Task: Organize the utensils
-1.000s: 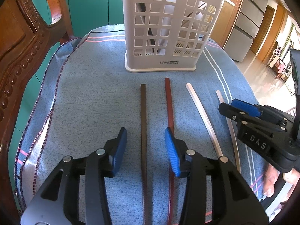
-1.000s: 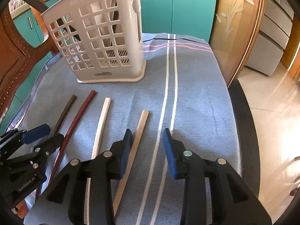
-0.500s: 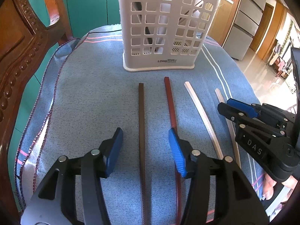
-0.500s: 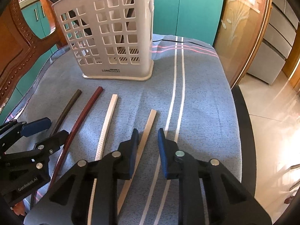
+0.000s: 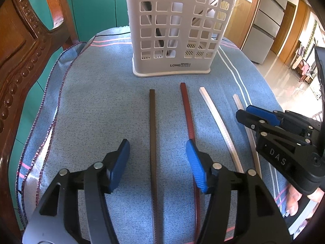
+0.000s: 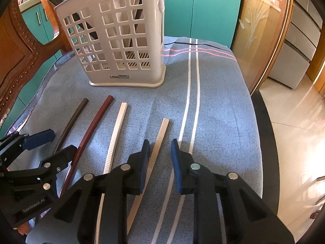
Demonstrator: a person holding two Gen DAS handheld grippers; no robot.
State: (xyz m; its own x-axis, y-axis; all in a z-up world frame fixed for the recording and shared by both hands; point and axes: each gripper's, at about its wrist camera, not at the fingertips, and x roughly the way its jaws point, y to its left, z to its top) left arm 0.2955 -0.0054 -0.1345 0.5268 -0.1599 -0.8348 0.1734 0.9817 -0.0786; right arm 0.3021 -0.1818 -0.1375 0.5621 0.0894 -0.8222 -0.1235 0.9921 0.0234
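Worktop (image 5: 101,105), cloth-covered; holder (image 5: 178,30) upright at back. Four chopsticks lie side by side before it for your picking. Left tool (image 5: 158,158), just widened, straddles the dark chopstick (image 5: 152,126). Right tool (image 6: 160,158), narrowed, empty, beside the pale chopstick (image 6: 160,140).

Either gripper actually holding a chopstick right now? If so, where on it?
Nothing is held. The left gripper, jaws just opening, straddles the dark brown chopstick without touching. The right gripper, jaws narrowed, straddles the beige chopstick, unclamped.
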